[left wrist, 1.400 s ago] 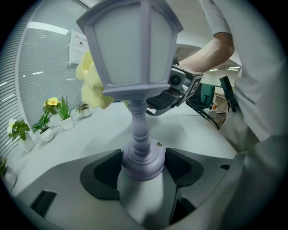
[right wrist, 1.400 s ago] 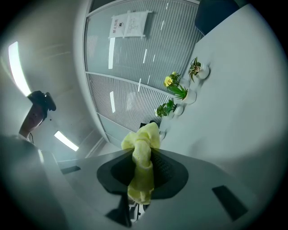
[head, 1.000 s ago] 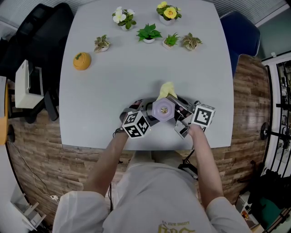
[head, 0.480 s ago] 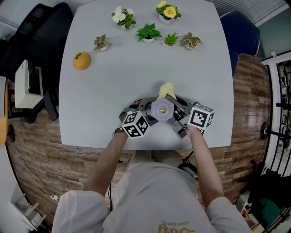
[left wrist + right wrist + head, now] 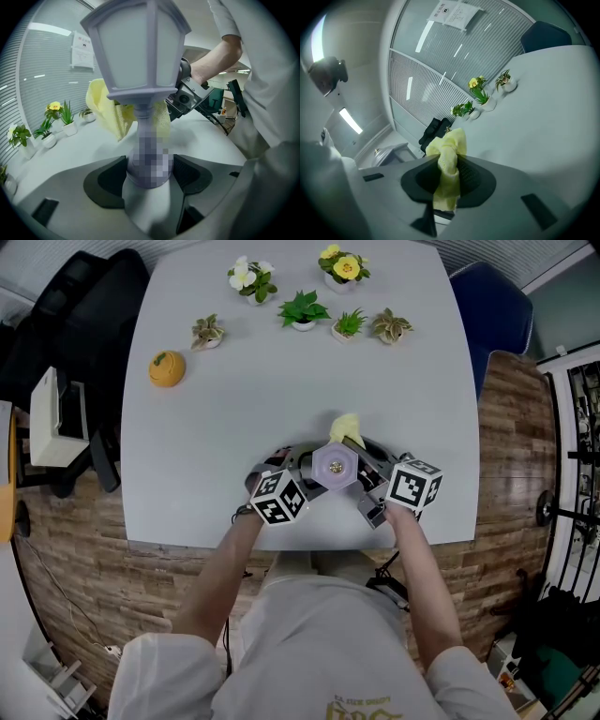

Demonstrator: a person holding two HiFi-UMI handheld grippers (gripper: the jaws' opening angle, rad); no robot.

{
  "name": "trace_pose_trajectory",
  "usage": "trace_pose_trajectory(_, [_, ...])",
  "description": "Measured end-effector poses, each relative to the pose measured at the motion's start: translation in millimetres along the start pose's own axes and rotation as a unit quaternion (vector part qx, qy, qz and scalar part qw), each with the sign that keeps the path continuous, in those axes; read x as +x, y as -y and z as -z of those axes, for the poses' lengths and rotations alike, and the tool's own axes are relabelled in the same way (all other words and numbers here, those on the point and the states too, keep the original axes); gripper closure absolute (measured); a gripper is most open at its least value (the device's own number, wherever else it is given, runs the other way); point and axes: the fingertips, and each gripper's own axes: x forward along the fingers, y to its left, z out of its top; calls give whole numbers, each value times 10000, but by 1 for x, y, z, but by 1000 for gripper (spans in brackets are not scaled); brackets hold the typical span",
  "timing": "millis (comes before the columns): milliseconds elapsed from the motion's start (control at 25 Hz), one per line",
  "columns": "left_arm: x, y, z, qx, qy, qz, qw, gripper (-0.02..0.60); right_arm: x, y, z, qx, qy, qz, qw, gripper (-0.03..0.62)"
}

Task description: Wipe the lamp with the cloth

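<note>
A pale lilac lantern-shaped lamp (image 5: 140,51) stands upright near the table's front edge; from above I see its hexagonal top (image 5: 335,465). My left gripper (image 5: 149,169) is shut on the lamp's base from the near left side. A yellow cloth (image 5: 447,165) is bunched between the jaws of my right gripper (image 5: 448,180), which is shut on it. In the head view the cloth (image 5: 346,427) sticks out just beyond the lamp. In the left gripper view the cloth (image 5: 104,112) hangs right behind the lamp's stem, with the right gripper (image 5: 187,96) at the lamp's right.
Along the far edge of the white table (image 5: 234,409) stand several small potted plants (image 5: 303,309) and flowers (image 5: 344,266). An orange round object (image 5: 167,368) lies at the far left. A blue chair (image 5: 492,306) stands at the table's right, dark equipment (image 5: 66,315) at its left.
The right gripper has rolled slightly while staying beside the lamp; its marker cube shifted a little. The left gripper and lamp have stayed put.
</note>
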Motion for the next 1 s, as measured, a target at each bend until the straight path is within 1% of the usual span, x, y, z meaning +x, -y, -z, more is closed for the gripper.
trace_pose_trajectory(80, [0, 0, 0, -4, -2, 0, 10000, 264, -1, 3, 9, -176, -272, 120, 9994, 517])
trace_pose_trajectory(160, [0, 0, 0, -10, -10, 3, 10000, 264, 0, 6, 28, -538, -716, 301, 9955, 517])
trace_pose_trajectory(200, [0, 0, 0, -9, -10, 4, 10000, 264, 0, 5, 36, -638, -819, 344, 9940, 519])
trace_pose_trajectory(360, [0, -1, -1, 4, -3, 0, 10000, 264, 0, 4, 39, -493, -727, 370, 9955, 520])
trace_pose_trajectory(520, [0, -2, 0, 1, -11, -9, 10000, 264, 1, 10, 39, -909, -971, 687, 9887, 520])
trace_pose_trajectory(680, [1, -1, 0, -2, -8, -20, 10000, 264, -1, 22, 50, -1374, -1349, 1139, 9747, 519])
trace_pose_trajectory(840, [1, -1, 1, -2, -5, -12, 10000, 264, -8, 22, 47, -1508, -1268, 1330, 9713, 519])
trace_pose_trajectory(1000, [0, 1, 2, 0, -15, -25, 10000, 264, -24, 19, 32, -1567, -975, 1512, 9711, 517])
